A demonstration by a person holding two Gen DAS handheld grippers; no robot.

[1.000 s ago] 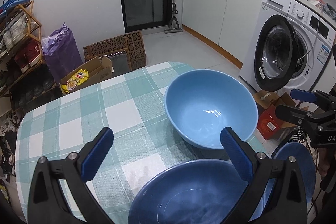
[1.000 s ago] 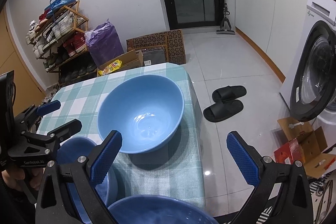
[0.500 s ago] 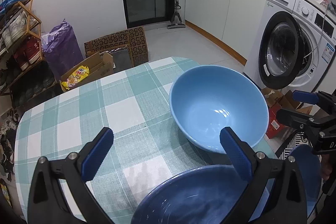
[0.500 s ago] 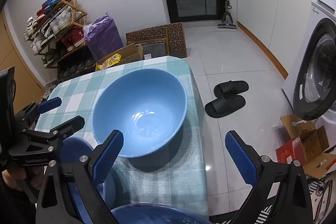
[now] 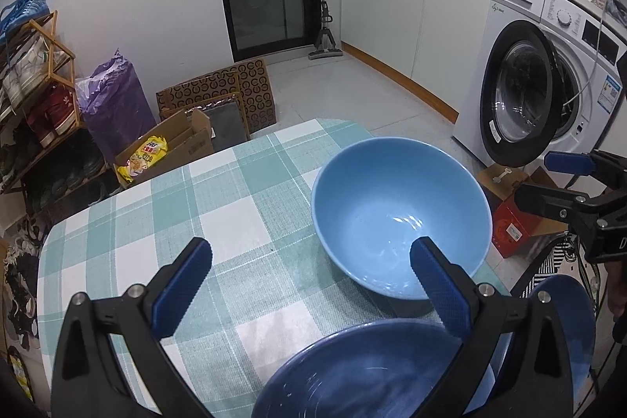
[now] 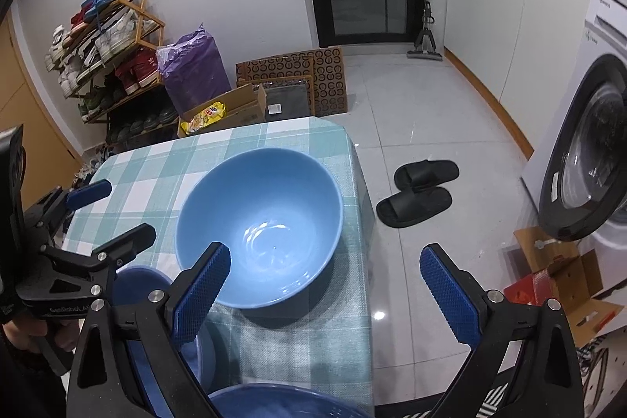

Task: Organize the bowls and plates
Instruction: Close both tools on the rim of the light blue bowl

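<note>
A light-blue bowl [image 5: 401, 218] sat near the checked table's [image 5: 164, 206] right edge, ahead of both wide-open, empty grippers: the left gripper [image 5: 309, 281] and the right gripper [image 6: 325, 281]. Darker blue dishes [image 5: 368, 375] lay beneath them; bare cloth stretched leftward, with floor beyond the right edge.

L gripper [image 5: 309, 285]: blk frame, blue ribbed pads [image 5: 183, 285], silver screws | R gripper [image 6: 337, 292]: same build, blue pads [image 6: 448, 296] | white "GenRobot" lettering on L body
</note>
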